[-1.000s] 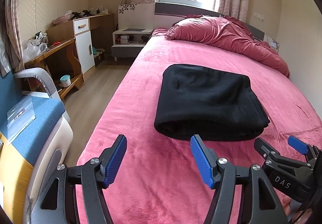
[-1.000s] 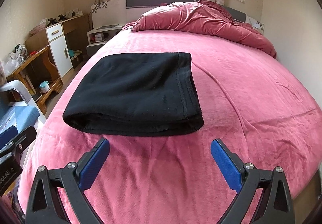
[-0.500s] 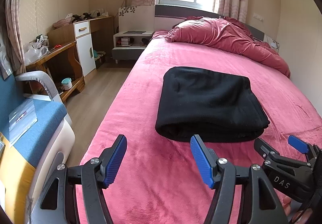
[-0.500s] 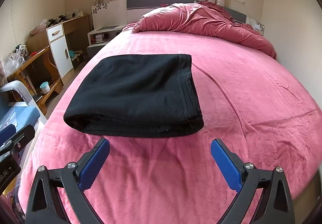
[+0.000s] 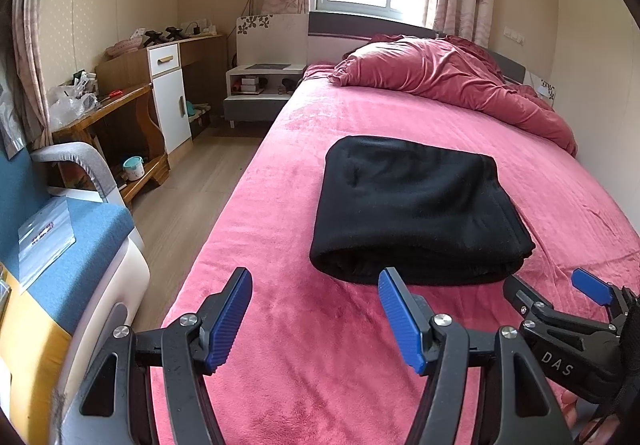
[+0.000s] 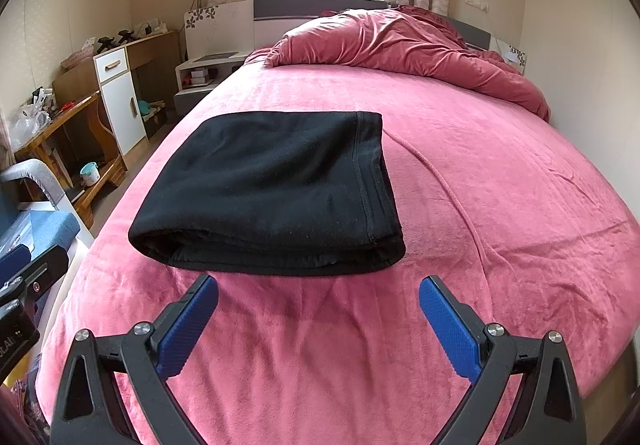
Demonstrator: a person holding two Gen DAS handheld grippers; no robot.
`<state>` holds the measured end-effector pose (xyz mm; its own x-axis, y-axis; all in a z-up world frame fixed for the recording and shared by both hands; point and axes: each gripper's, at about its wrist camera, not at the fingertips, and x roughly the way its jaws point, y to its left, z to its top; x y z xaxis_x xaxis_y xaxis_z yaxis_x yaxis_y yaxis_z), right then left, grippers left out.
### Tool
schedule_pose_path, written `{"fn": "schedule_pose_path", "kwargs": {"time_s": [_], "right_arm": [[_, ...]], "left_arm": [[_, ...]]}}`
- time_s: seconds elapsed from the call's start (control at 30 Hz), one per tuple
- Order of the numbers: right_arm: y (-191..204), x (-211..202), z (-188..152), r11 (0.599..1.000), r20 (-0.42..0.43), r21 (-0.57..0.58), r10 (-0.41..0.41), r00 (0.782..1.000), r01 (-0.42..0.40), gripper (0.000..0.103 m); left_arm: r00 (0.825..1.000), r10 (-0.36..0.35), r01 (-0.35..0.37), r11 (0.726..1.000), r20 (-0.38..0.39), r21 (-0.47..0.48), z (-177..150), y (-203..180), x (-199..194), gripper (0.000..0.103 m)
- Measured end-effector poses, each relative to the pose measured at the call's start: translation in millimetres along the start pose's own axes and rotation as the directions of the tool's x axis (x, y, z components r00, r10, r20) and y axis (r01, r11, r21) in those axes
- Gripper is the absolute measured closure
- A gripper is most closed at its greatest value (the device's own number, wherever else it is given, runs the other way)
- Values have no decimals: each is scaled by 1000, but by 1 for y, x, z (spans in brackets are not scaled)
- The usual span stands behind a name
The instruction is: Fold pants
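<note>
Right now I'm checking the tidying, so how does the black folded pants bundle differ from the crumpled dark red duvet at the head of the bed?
The black folded pants lie flat in a neat rectangular stack with layered edges; the dark red duvet is bunched in a loose heap. The pants sit near the foot, close to both open grippers; the duvet lies by the headboard. Both rest on the pink bedspread.

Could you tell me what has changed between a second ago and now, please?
Nothing has visibly changed. The folded black pants lie in the same spot on the pink bed, and both the left claw and the right claw hang open and empty just short of the near edge, as before.
</note>
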<state>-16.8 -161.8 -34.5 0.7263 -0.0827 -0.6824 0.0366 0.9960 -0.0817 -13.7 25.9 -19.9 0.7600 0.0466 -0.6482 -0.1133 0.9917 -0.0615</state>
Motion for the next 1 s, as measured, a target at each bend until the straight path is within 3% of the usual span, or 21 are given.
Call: {"fn": "schedule_pose_path", "kwargs": {"time_s": [0.73,0.9,1.0], "right_arm": [[-4,1,3,1000,8,-14,2,1000,-1,2],[-5,4,1,1000,-3,-13,4,1000,-4,2],[-6,5,0,1000,-8,-8,8,1000,-8,2]], "left_arm": [[1000,-12,12,1000,-1,-1,3,0,-2,36],[999,-15,15,1000,35,7,2,-1,-5,46],[999,-40,40,999,8,2,0,-1,1,46]]}}
